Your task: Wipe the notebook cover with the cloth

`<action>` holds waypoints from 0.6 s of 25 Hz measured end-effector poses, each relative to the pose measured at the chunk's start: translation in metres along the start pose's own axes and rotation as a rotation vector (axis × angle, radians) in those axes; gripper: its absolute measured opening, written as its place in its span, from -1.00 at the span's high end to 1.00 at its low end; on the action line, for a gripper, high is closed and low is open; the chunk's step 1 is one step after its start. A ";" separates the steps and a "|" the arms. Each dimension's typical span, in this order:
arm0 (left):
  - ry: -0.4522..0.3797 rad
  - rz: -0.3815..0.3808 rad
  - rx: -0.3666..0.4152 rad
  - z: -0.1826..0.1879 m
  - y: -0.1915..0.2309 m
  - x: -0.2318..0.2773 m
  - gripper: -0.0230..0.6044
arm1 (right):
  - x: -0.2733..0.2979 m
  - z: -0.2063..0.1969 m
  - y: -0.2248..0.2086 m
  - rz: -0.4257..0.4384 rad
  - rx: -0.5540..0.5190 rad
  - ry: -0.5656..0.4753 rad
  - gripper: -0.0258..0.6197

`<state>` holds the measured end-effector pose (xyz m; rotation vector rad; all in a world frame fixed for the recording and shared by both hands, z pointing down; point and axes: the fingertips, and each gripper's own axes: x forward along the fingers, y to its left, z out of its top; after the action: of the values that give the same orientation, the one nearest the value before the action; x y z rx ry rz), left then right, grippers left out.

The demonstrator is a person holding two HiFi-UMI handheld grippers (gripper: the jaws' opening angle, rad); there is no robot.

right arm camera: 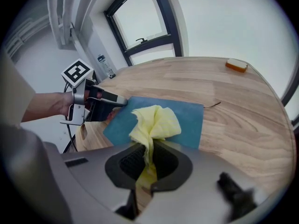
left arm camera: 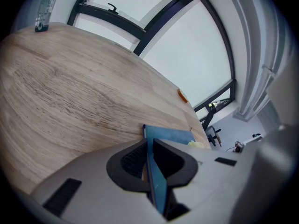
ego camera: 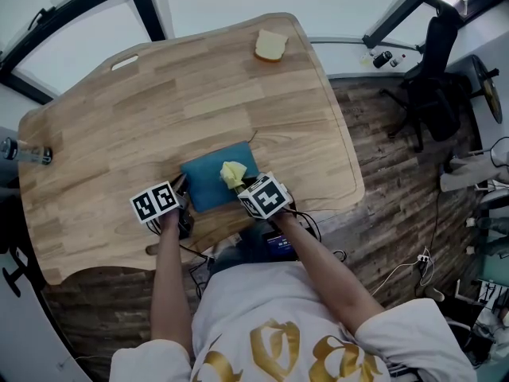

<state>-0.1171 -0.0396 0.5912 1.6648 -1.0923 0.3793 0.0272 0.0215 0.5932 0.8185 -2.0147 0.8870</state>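
Note:
A blue notebook (ego camera: 215, 178) lies flat near the front edge of the wooden table (ego camera: 159, 110). My left gripper (ego camera: 180, 191) is shut on the notebook's (left arm camera: 168, 135) left edge; the cover's edge runs between its jaws. My right gripper (ego camera: 242, 188) is shut on a crumpled yellow cloth (ego camera: 232, 173). In the right gripper view the cloth (right arm camera: 156, 123) bunches out of the jaws and rests on the blue cover (right arm camera: 189, 120), with the left gripper (right arm camera: 122, 100) at the cover's left corner.
A yellow sponge (ego camera: 270, 45) sits at the table's far edge. A clear bottle (ego camera: 24, 153) stands at the table's left edge. A white slot handle (ego camera: 124, 62) is cut into the far left. Chairs and cables crowd the floor at right.

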 end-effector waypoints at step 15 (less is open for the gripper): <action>0.011 -0.017 -0.017 -0.001 0.001 -0.001 0.77 | -0.010 -0.004 -0.021 -0.030 0.073 -0.012 0.80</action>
<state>-0.1178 -0.0387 0.5915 1.6541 -1.0693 0.3670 0.0497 0.0155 0.5930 0.8946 -1.9851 0.9456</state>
